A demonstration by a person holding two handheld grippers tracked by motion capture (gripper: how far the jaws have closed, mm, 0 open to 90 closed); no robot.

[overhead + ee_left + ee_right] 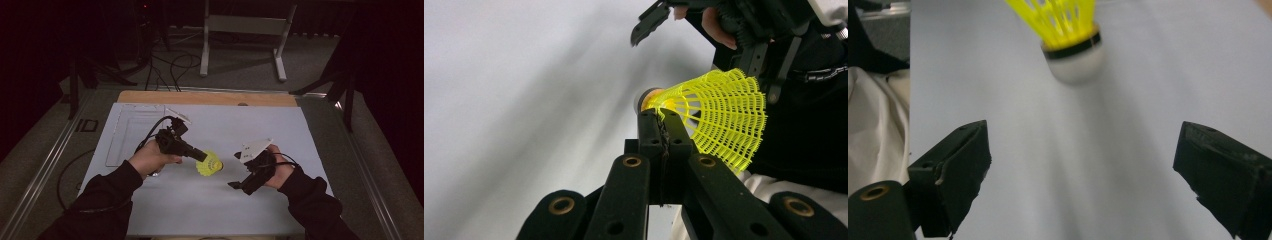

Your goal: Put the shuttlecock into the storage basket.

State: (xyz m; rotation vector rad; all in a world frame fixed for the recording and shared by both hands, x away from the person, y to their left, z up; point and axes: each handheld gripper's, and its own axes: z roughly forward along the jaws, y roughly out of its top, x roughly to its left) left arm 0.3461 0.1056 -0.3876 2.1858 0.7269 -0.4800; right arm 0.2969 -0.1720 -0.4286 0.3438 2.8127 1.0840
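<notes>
Left gripper [200,154] clamps shuttlecock [210,163] by skirt edge, above mat [280,130] centre. Right gripper [239,185] wide, empty, just right of it. Step: handover done. Next: left carries shuttlecock toward tray [131,131], far left.

Readable text: none in the high view or either gripper view.
Grey plate on the right claw [239,184]: a few small dark marks at its 9 o'clock edge, too small to read.
Shuttlecock [210,163]: plain yellow skirt, dark band and pale cork, no brand or number on it.
White sheet on the tabletop [210,205]: blank, no print.
</notes>
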